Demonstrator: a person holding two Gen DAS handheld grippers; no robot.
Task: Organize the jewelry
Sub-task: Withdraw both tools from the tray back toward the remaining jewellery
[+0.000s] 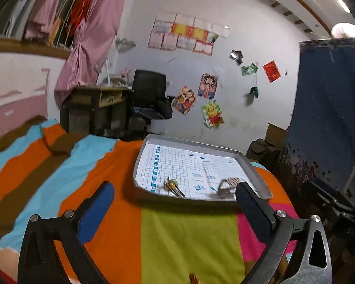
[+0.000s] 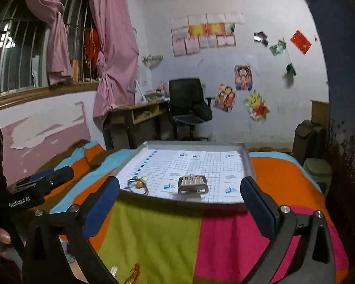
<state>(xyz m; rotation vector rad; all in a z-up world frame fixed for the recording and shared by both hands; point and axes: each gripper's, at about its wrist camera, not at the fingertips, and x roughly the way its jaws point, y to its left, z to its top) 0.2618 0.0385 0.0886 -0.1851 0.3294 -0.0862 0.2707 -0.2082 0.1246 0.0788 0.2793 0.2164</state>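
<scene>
Both hand-held grippers hang released and empty over the striped bedspread (image 2: 153,234), the left hand-held gripper (image 1: 175,203) and right hand-held gripper (image 2: 179,198) just short of the grey tray (image 2: 247,163). Inside the tray, on gridded paper, a small jewelry piece with yellow beads (image 2: 138,183) lies near the front left corner, and a grey ridged holder (image 2: 193,184) sits at front centre, apart from it.

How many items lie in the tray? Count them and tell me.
2: a beaded jewelry piece near the tray's front left, and a silver ridged clip at front center. Nothing else shows.
</scene>
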